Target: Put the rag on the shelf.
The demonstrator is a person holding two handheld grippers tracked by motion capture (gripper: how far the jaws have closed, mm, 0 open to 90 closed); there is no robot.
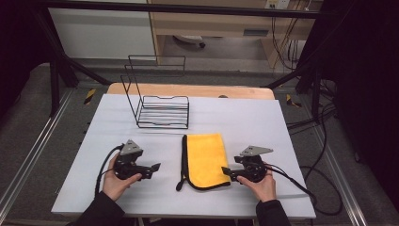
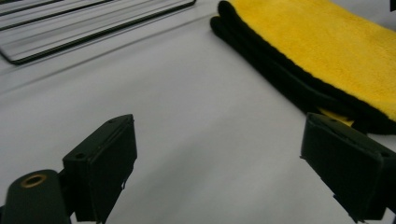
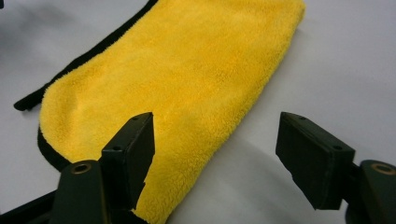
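between the wide-open, empty left gripper [image 1: 156, 167] and right gripper [image 1: 226, 171] lies the cloth [image 1: 205, 160], its edge under the right's jaw.

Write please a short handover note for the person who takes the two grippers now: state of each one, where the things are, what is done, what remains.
Left hand-held gripper: open, holding nothing, on the table left of the yellow cloth.
Right hand-held gripper: open, holding nothing, at the cloth's right near edge; one jaw is over the cloth.
The cloth lies folded and flat mid-table, black trim along its left side. The black wire rack stands behind it with nothing in it.
Done: nothing yet, the cloth is ungrasped.
Left: probably grasp the cloth; the rack may be its destination.
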